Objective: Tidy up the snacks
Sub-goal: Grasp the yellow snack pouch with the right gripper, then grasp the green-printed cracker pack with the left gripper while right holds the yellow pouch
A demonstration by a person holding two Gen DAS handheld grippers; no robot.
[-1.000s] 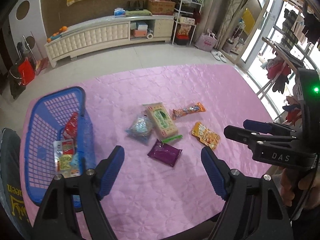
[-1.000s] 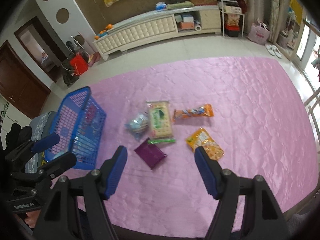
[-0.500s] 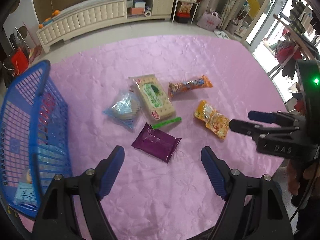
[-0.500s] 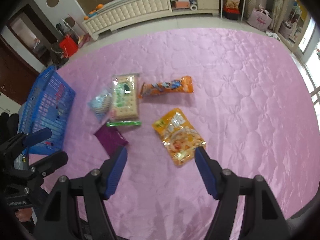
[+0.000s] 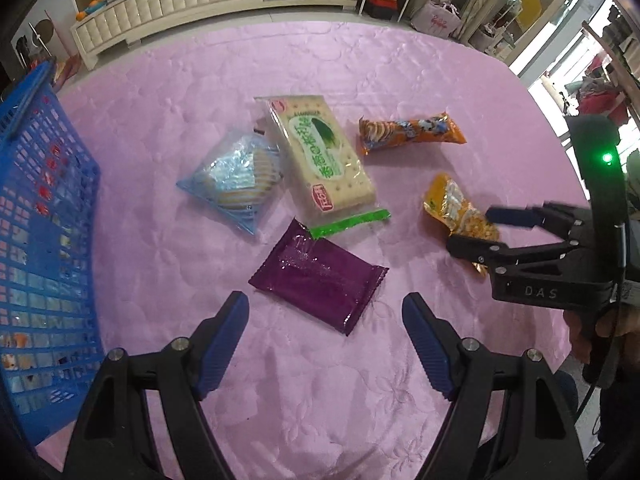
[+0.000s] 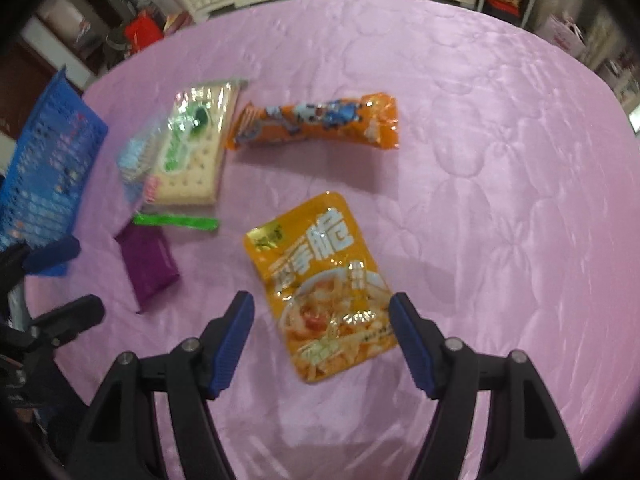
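Several snacks lie on the pink quilted cloth (image 5: pixel 224 92). My left gripper (image 5: pixel 326 308) hangs open just above the near edge of a purple packet (image 5: pixel 316 280), touching nothing. My right gripper (image 6: pixel 322 304) is open, its jaws opening a little, straddling the lower half of a yellow-orange pouch (image 6: pixel 324 284) without pressing on it. Further back lie a cracker pack (image 5: pixel 324 160), a clear blue bag (image 5: pixel 236 184), a long orange packet (image 6: pixel 316 120) and a green strip (image 5: pixel 348 222). In the left wrist view the right gripper (image 5: pixel 472 229) stands over the pouch (image 5: pixel 452 208).
A blue plastic basket (image 5: pixel 40 240) with several snacks inside stands at the left edge of the cloth. A person's hand (image 5: pixel 588 332) holds the right gripper's handle. A white cabinet (image 5: pixel 172 4) and shelves stand beyond the cloth.
Both grippers have come down toward the cloth and tilted steeper. The purple packet now sits just ahead of the left jaws, and the yellow-orange pouch between the right jaws.
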